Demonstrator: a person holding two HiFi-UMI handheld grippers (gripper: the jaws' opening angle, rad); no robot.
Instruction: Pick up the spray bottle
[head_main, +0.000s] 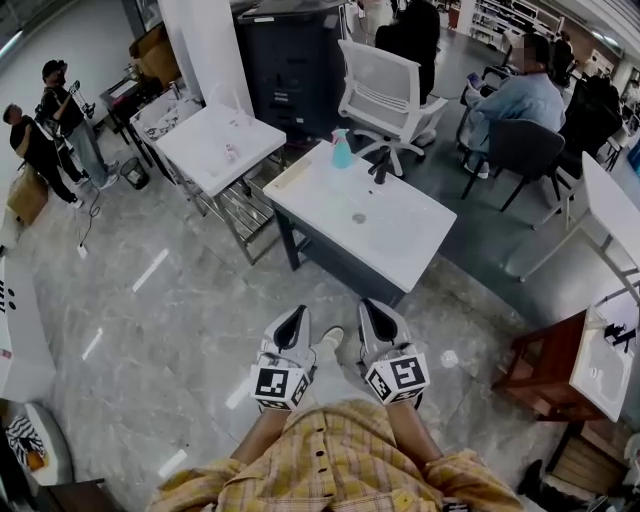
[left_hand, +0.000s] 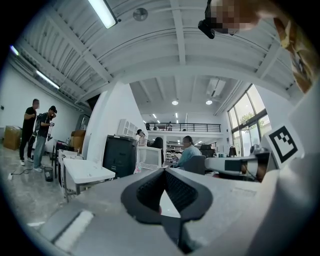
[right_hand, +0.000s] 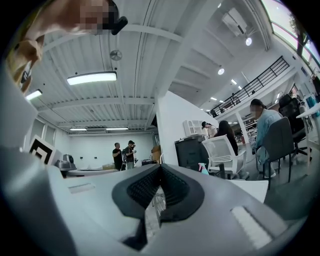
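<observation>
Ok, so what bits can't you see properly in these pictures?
- Spray bottle: too small in the head view to read its label or tell how full it is.
- Its lower part: in the right gripper view, hidden behind the right tool; only the top shows.
- Left gripper view: the left tool fills the lower middle, so I cannot pick out the bottle for sure.
- Black faucet: too small for details.

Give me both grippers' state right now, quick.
Left gripper: closed, jaw tips together, holding nothing.
Right gripper: closed, jaw tips together, holding nothing.
</observation>
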